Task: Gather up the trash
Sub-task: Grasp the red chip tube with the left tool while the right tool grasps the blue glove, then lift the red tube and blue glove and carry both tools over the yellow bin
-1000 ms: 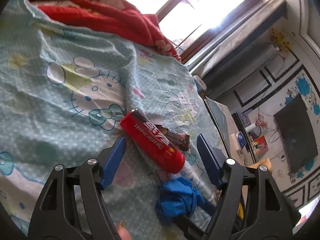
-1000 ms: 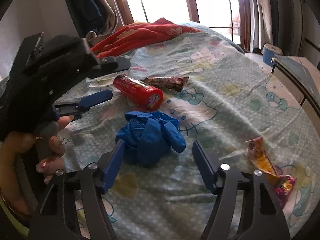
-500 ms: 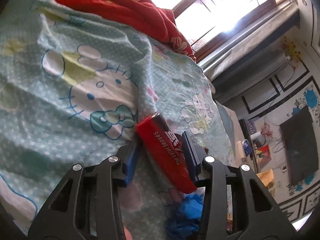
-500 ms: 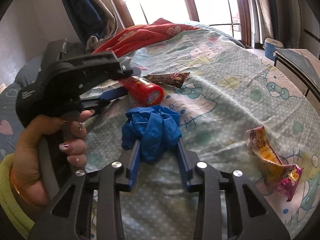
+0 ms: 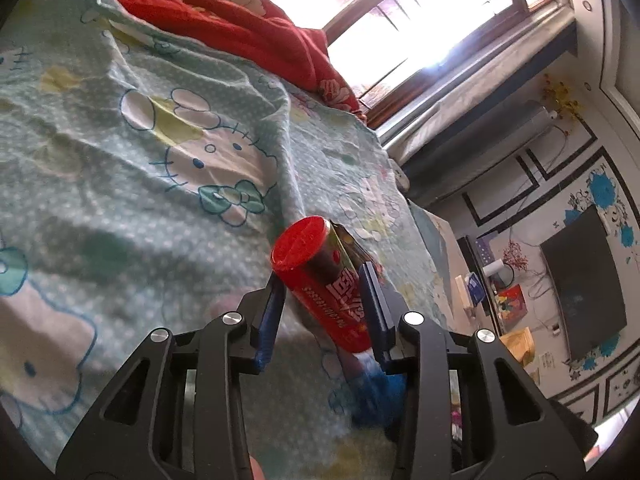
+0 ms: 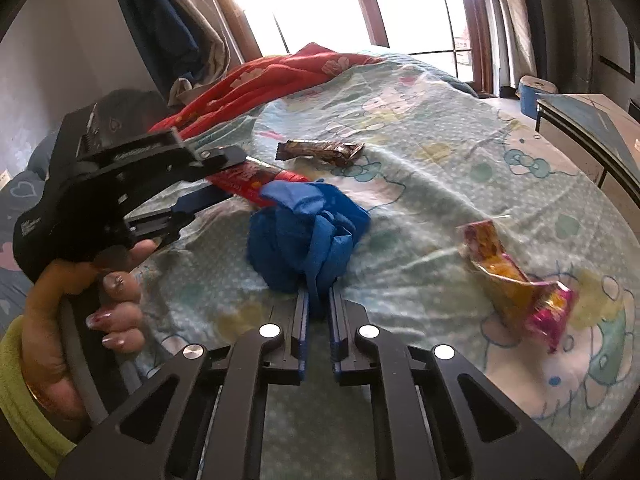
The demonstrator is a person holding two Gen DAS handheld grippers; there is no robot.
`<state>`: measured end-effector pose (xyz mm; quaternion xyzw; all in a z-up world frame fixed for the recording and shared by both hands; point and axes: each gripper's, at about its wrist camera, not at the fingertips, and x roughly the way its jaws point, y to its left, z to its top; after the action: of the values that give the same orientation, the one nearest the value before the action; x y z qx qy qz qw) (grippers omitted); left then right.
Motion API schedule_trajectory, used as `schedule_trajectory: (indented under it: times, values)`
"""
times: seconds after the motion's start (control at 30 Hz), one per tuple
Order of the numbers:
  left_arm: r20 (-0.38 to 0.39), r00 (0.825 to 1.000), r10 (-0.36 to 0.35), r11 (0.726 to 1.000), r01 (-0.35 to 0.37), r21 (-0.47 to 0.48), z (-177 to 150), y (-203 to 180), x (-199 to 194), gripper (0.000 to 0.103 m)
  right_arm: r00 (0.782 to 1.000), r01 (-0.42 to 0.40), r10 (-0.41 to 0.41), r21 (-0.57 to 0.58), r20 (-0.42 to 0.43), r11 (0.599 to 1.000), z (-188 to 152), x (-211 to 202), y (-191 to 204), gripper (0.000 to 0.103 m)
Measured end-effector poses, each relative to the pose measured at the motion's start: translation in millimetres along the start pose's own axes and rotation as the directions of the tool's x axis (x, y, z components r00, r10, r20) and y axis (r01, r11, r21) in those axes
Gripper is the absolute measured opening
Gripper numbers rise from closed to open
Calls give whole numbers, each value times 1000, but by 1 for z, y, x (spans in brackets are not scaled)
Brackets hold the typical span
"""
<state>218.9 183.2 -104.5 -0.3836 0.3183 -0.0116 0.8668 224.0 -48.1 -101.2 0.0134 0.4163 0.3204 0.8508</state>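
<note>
Left wrist view: left gripper is clamped on the red tube, blue fingers pressing its sides about mid-length. Tube sticks out forward past the fingertips, red cap end tilted up, tail end reaching back between the fingers. It looks raised off the bed sheet, though whether the tail end touches anything can't be told. Blurred blue glove bundle sits low, just behind and right of the fingers. Risk: smooth round tube gripped on its curve, so it could pivot or slide out if swung fast.

Right wrist view: right gripper is pinched on the blue glove bundle, fingers nearly closed on a thin fold only; the bulk hangs forward of the tips. Risk: soft, loose material, fold may pull through and the wad drop or unravel when lifted. Left gripper with the tube is forward-left, tube end touching or overlapping the bundle, can't tell which. Risk: the two could snag if moved apart carelessly. Brown wrapper lies on the bed further ahead, yellow-pink wrapper to the right, both not yet collected. No bin in view.
</note>
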Motion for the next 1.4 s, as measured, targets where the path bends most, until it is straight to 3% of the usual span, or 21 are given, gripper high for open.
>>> schedule_trajectory:
  times: [0.47,0.9,1.4]
  values:
    - [20,998,-66,988,62,142,-20,-45,-25,25,990,32,-32,0,135,999,-1,-66,-11,8]
    - [4,988,-155,944,147,294,-42,-105,-40,24,972,56,-64,43,226,998,-10,-126,-31,8]
    - [-99,971,-216,887,237,396,-81,-155,-26,24,940,146,-184,150,287,978,-21,-180,-84,8]
